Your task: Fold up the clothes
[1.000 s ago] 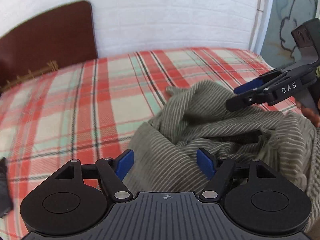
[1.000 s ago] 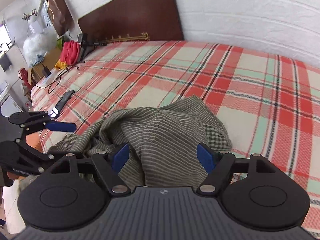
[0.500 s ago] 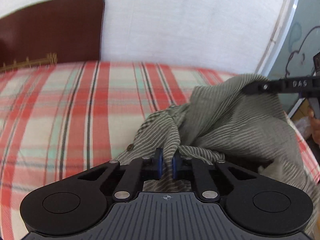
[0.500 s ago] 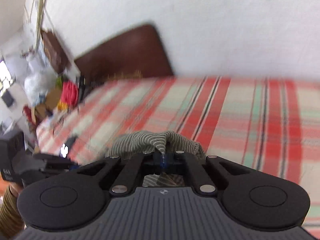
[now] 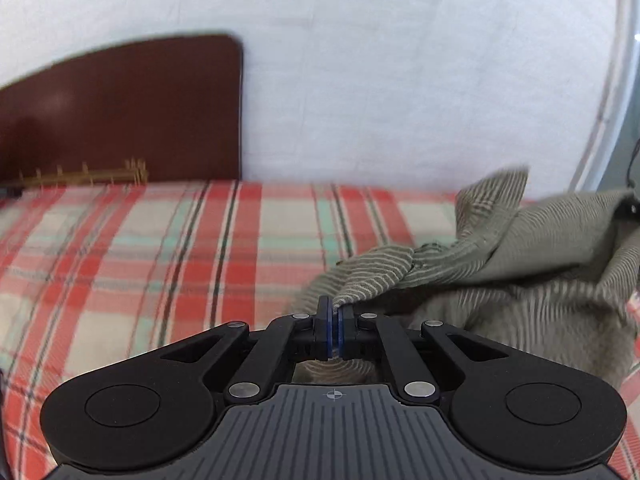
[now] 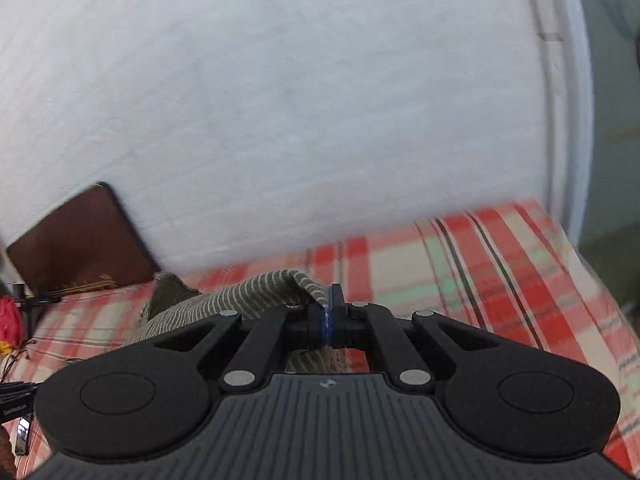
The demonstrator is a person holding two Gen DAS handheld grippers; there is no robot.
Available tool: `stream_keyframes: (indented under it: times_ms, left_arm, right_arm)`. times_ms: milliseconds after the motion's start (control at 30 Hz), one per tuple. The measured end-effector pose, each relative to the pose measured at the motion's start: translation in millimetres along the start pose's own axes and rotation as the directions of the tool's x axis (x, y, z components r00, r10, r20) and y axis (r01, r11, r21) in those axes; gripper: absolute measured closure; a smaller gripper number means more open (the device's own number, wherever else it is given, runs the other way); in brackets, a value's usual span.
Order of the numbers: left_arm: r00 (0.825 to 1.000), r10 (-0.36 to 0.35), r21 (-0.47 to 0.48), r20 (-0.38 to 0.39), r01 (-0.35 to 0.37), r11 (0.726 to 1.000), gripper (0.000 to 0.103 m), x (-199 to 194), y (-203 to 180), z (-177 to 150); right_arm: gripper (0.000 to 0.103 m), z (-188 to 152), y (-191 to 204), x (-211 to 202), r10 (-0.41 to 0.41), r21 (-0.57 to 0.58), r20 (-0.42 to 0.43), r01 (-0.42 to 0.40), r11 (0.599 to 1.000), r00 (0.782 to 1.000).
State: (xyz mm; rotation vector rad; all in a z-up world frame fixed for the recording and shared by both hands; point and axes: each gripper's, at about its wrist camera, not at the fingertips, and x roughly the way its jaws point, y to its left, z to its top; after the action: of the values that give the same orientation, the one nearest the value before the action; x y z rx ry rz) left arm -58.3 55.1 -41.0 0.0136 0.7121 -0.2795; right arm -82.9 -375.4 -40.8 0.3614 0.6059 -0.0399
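Striped shirt (image 5: 532,248), olive-grey with thin pale stripes, bunched over right part of plaid bedspread (image 5: 160,264), toward bed's right edge. Left wrist view: left gripper (image 5: 333,328) clamped on a fold of the shirt, blue pads pressed together with cloth pinched at tips, fabric running up and right from there. Far right corner of shirt pulled up off the bed toward frame's right edge; what holds it there not clear. Brown headboard (image 5: 120,112) at bed's far left, against white wall (image 5: 400,80). Picture blurred.

Right wrist view: right gripper (image 6: 330,320) closed tight on shirt (image 6: 224,300), rolled striped edge caught between pads, rest trailing left and down behind gripper body. Bedspread (image 6: 500,272) visible past fingers, reaching bed's right edge. Headboard (image 6: 76,236) at far left, wall (image 6: 280,100) filling upper frame. Red item (image 6: 8,320) at left border, blurred, kind unclear. Heavy motion blur.
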Motion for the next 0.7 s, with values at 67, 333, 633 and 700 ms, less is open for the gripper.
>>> stream_keyframes:
  times_ms: [67,333,633,700]
  left_arm:
    - [0.999,0.016,0.011,-0.046,-0.015,1.000,0.103,15,2,-13]
    - [0.994,0.018,-0.062,-0.104,-0.025,0.998,0.103,22,29,-28]
    - [0.998,-0.067,-0.023,-0.019,0.066,0.998,0.103,-16,25,-16]
    - [0.996,-0.091,-0.037,-0.003,0.091,0.995,0.103,-22,28,-15]
  right_arm:
    - [0.095,-22,-22,26,-0.076,0.030,-0.091,0.079,0.996,0.993]
    - [0.043,-49,-35,21,-0.132,0.078,-0.115,0.142,0.987,0.985]
    - [0.030,-33,83,-37,0.320,-0.203,-0.059,-0.325,0.924,0.946]
    - [0.030,-44,106,-24,0.376,-0.244,-0.147,-0.402,0.883,0.915]
